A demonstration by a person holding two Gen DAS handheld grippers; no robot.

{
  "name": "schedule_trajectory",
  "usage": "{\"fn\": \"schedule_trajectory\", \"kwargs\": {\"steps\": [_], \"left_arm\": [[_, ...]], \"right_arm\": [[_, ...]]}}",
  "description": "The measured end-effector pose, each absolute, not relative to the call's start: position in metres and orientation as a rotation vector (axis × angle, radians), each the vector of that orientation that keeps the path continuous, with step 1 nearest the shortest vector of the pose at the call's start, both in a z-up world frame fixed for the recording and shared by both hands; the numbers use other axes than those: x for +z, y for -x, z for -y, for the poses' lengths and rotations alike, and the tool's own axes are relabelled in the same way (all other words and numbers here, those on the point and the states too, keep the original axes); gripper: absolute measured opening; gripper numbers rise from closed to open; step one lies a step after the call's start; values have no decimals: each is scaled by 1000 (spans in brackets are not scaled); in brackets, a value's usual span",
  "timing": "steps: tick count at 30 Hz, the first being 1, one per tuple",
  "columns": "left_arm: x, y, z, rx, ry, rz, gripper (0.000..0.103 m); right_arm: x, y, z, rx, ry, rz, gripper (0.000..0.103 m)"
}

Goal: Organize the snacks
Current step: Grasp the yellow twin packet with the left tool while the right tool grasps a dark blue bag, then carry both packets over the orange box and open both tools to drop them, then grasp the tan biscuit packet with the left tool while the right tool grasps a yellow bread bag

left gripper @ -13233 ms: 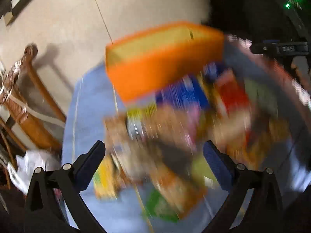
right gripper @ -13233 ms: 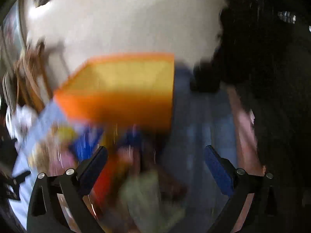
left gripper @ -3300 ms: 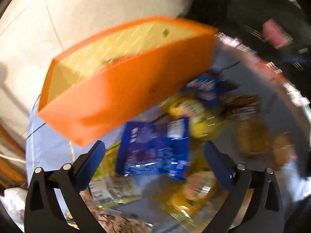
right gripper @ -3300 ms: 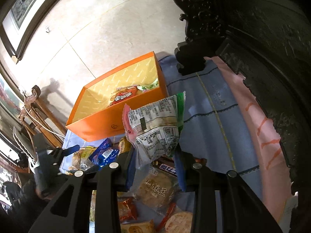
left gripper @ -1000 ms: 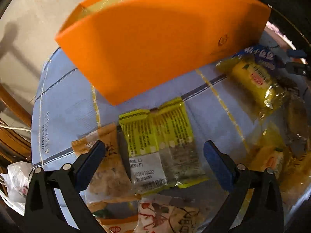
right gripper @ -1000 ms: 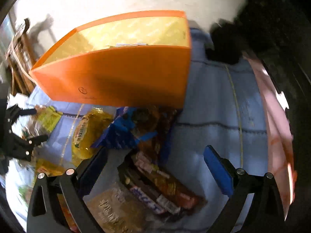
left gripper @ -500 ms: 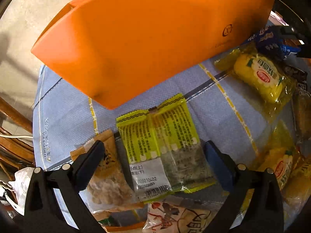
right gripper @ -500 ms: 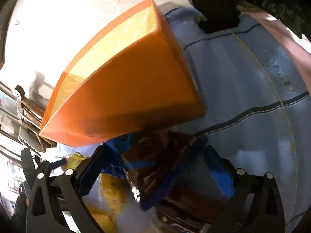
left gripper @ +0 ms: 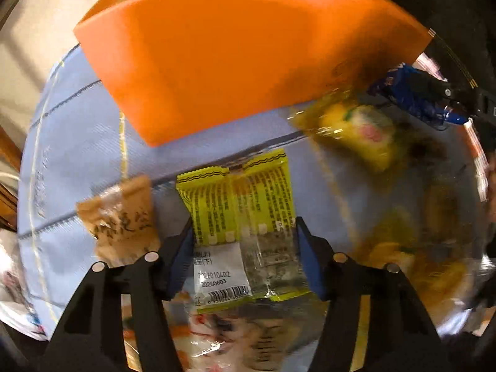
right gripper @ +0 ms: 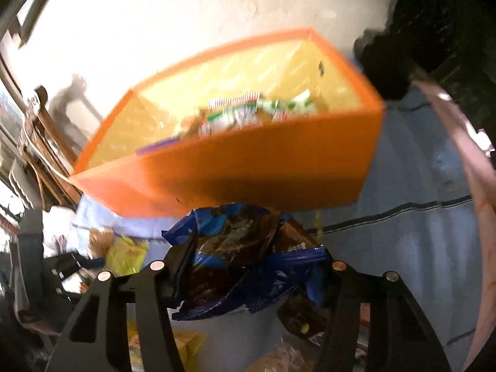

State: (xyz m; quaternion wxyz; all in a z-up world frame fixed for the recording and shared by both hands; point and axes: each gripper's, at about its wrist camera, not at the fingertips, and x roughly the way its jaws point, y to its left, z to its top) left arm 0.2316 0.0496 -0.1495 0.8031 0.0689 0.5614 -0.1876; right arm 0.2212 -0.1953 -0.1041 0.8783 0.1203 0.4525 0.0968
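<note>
An orange box (left gripper: 235,55) with a yellow lining stands on the blue tablecloth (left gripper: 77,142). In the right wrist view the orange box (right gripper: 248,170) holds several snack packets (right gripper: 248,114). A yellow snack packet (left gripper: 241,204) lies flat in front of it. My left gripper (left gripper: 244,248) is closing, and its blue pads touch the packet's two long edges. My right gripper (right gripper: 248,266) is also closing and pinches a crumpled blue snack packet (right gripper: 235,248) held above the cloth, just before the box's front wall. That blue packet (left gripper: 403,90) also shows at the far right of the left wrist view.
A tan snack packet (left gripper: 121,217) lies left of my left fingers, and a yellow cake packet (left gripper: 362,130) lies to the right, with more blurred snacks around. A wooden chair (right gripper: 40,130) stands beyond the table's left. Dark carved furniture (right gripper: 434,15) and a pink cloth edge (right gripper: 477,186) border the right.
Both pairs of jaws have narrowed from wide open. The left ones have come in around the yellow packet. The right ones have taken the blue packet and risen, so the box's inside shows.
</note>
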Motion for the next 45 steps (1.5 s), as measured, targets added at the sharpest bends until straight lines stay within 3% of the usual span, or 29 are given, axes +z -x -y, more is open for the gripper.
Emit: {"fn": "schedule_trajectory", "kwargs": {"steps": [8, 14, 19, 23, 25, 26, 27, 28, 33, 40, 45], "left_arm": [[-82, -217, -53, -432, -62, -1069, 59], [-10, -258, -59, -151, -45, -884, 59], [14, -295, -77, -32, 124, -881, 59], [20, -308, -76, -18, 93, -864, 60], [18, -315, -76, -33, 116, -858, 62], [16, -314, -73, -56, 132, -868, 74], [19, -319, -73, -80, 132, -887, 88], [17, -317, -72, -54, 111, -889, 99], [-2, -283, -82, 24, -101, -839, 99], [-97, -221, -96, 26, -322, -1061, 99], [-141, -212, -94, -8, -278, -1124, 99]], "right_arm": [[-35, -204, 228, 180, -224, -800, 59], [17, -229, 228, 145, -175, -681, 59], [33, -278, 233, 144, -138, -726, 59], [35, -305, 222, 152, -105, -767, 60], [33, -319, 218, 166, -128, -790, 62], [30, -323, 214, 173, -123, -799, 67], [30, -330, 210, 173, -95, -798, 86], [27, -334, 205, 160, -35, -810, 97], [20, -306, 202, 190, -45, -856, 99], [-43, -216, 152, 333, 121, -940, 99], [-97, -206, 118, 379, 204, -1005, 99]]}}
